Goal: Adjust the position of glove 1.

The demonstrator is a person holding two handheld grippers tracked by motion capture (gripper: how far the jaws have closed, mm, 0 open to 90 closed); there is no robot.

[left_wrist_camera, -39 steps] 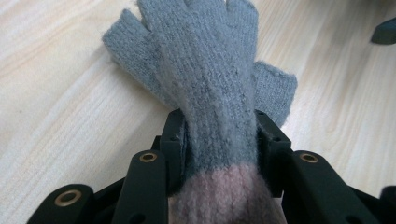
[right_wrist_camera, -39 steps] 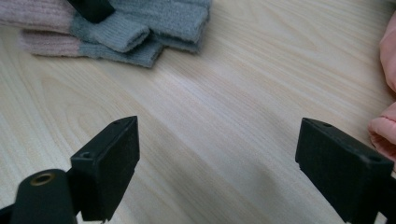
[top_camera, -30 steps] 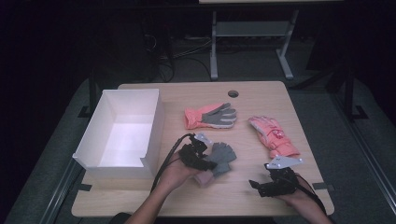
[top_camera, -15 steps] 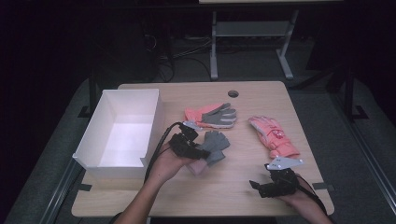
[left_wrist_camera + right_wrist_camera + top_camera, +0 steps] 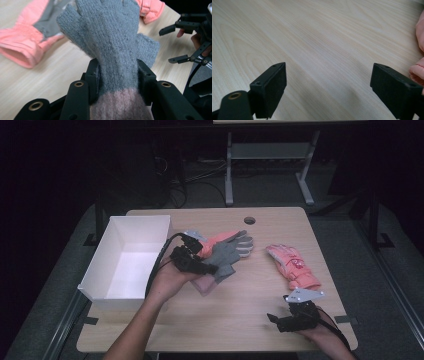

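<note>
Carrying a glove toward the white box [image 5: 125, 260]

Left tongs [image 5: 117, 72] are squeezing the grey knitted glove [image 5: 112, 42]; right tongs [image 5: 328, 87] are resting open. Keep squeezing until it's over the box.

a wooden table [image 5: 250, 305] bears a white box [image 5: 125, 257] and pink gloves [image 5: 292, 265].

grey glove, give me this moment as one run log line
left gripper: shut on grey glove, lifted | right gripper: open, idle above table | white box: empty
</note>
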